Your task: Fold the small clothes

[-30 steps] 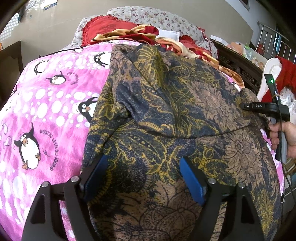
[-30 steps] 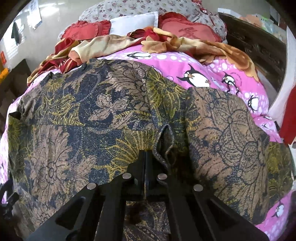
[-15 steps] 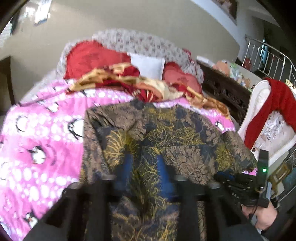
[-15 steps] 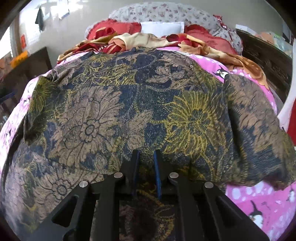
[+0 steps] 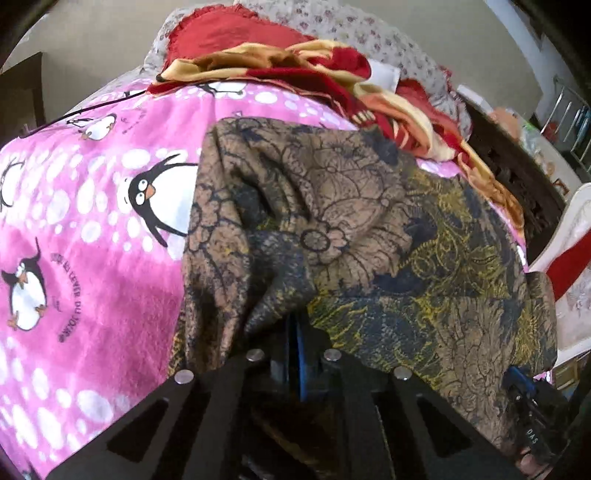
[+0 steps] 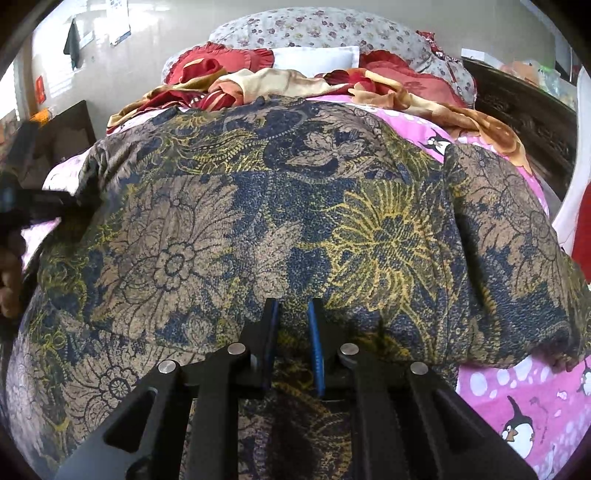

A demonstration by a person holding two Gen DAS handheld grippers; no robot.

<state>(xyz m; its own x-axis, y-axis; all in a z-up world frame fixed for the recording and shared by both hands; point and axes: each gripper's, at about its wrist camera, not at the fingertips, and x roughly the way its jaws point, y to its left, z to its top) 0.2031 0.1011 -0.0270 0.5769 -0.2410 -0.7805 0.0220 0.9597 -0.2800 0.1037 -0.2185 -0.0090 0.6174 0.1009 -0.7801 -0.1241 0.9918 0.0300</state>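
A brown, navy and yellow floral garment [image 5: 369,236] lies spread on the pink penguin blanket [image 5: 92,258]; it fills the right wrist view [image 6: 258,229]. My left gripper [image 5: 293,332] is shut on the garment's near left edge, with cloth bunched up over its fingers. My right gripper [image 6: 291,314] pinches the garment's near hem between its blue pads, with a narrow gap between the jaws. The right gripper also shows at the lower right of the left wrist view [image 5: 528,424]. The left gripper shows at the left edge of the right wrist view [image 6: 22,206].
Red and gold bedding [image 6: 266,85] and floral pillows [image 6: 325,33] are piled at the head of the bed. A dark wooden bed frame [image 6: 524,107] runs along the right. A white chair with a red cloth [image 5: 569,258] stands to the right.
My left gripper was open a second ago and has closed on the garment's left edge, bunching it. The right gripper's jaws have parted slightly but still hold the hem.
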